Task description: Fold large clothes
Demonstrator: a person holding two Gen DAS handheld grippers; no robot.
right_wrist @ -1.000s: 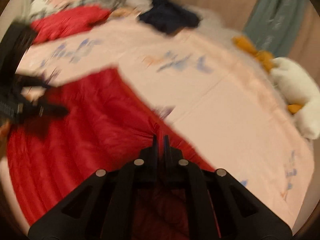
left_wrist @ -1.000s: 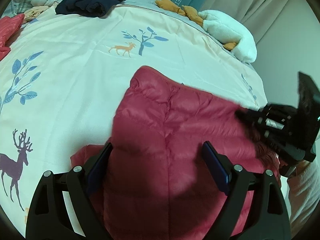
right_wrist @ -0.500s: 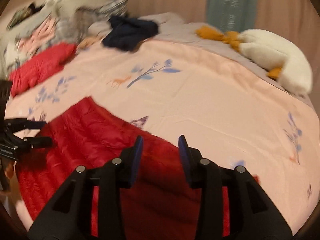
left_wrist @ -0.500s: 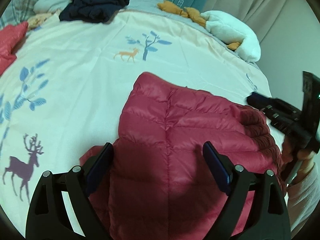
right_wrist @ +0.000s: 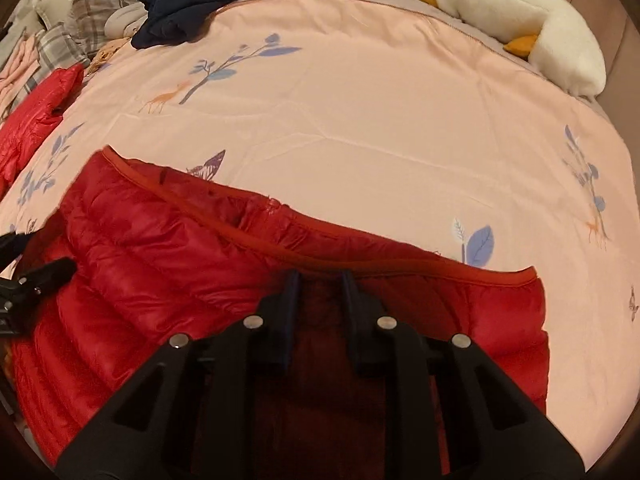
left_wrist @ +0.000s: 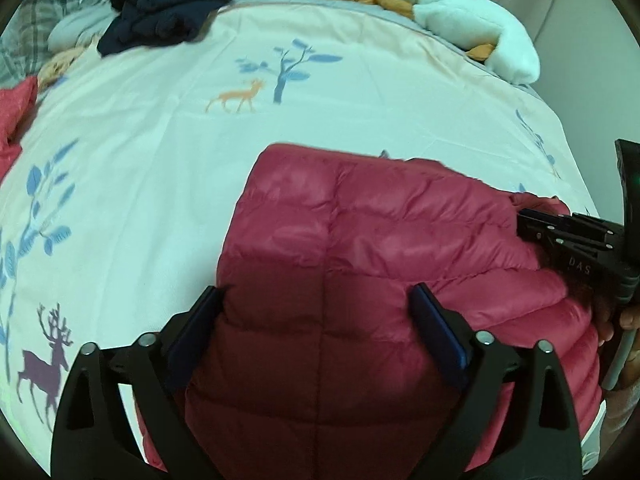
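Observation:
A red quilted down jacket (left_wrist: 360,240) lies folded on the pale printed bed cover (left_wrist: 160,160). My left gripper (left_wrist: 316,290) hovers over the jacket's left part. Its jaws are opening wide, and the fabric lies below them, not pinched. In the right wrist view the jacket (right_wrist: 160,280) shows its piped hem across the middle. My right gripper (right_wrist: 320,274) sits just behind that hem. Its jaws are closing to a narrow gap, with dark red fabric showing in the gap and the pads not pressing. The right gripper (left_wrist: 524,224) also shows at the jacket's right end.
A crumpled navy garment (right_wrist: 192,0) and plaid pillows (right_wrist: 100,12) lie at the far left of the bed. A white plush goose (right_wrist: 520,20) lies at the far right. A second red jacket (right_wrist: 36,120) is at the left edge. A hand (left_wrist: 624,320) holds the right gripper's handle.
The right gripper went from shut to open, then narrowed, rolled, and sank toward the jacket's hem. The left gripper spread slightly and shifted over the jacket.

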